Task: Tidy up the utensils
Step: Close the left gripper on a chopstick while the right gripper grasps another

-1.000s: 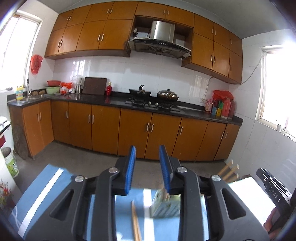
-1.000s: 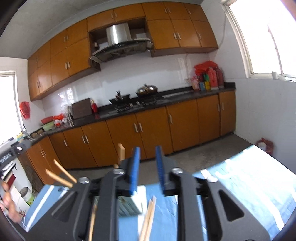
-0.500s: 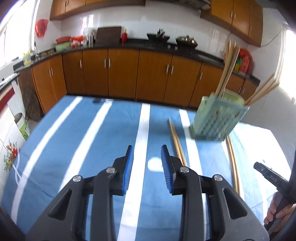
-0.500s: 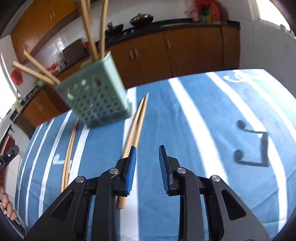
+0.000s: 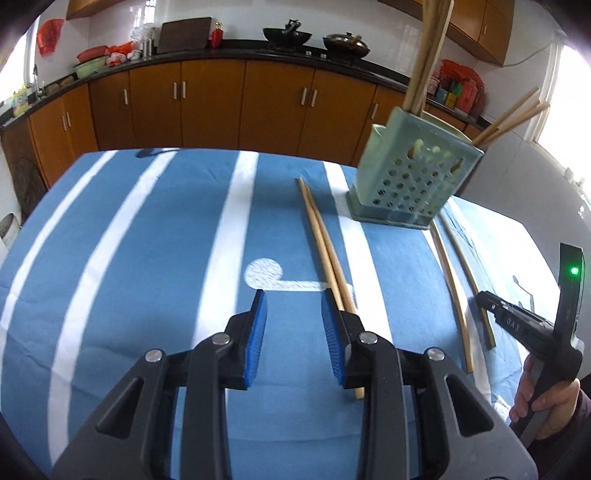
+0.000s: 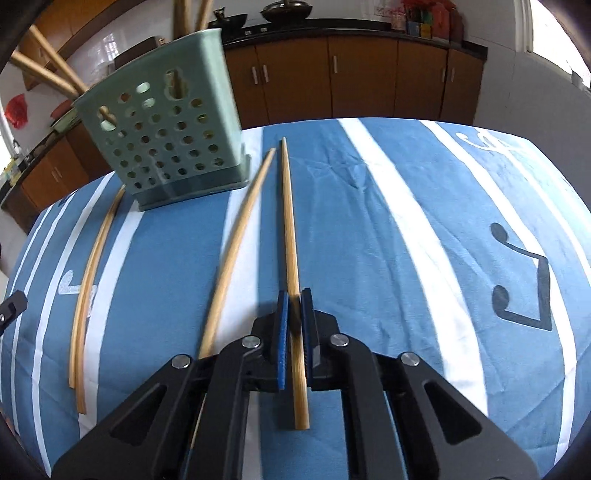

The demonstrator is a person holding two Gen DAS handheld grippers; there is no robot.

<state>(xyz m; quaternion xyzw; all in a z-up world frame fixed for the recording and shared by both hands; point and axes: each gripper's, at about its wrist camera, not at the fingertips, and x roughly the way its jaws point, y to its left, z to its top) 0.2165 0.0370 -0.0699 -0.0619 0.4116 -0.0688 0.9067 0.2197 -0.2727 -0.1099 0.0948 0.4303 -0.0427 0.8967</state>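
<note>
Blue striped cloth point(image 6: 369, 221) covers our table, kitchen cabinets behind. Nearest us, our right gripper point(image 6: 294, 295) is pinching one chopstick point(image 6: 290, 236) near its thick end; its partner point(image 6: 236, 251) lies loose just left, toward the green holder point(image 6: 166, 147). Our left gripper point(image 5: 293, 301) hovers spread, empty. We should lift level, tip the point down, and drop it into the holder beyond; the grip looks centred, though blur hides contact.

1. A blue tablecloth point(image 5: 155, 258) with white stripes covers the table;
2. brown cabinets point(image 5: 214, 103) line the wall under a dark counter point(image 5: 236, 46);
3. two pans point(image 5: 288, 35) sit on the stove.
</note>
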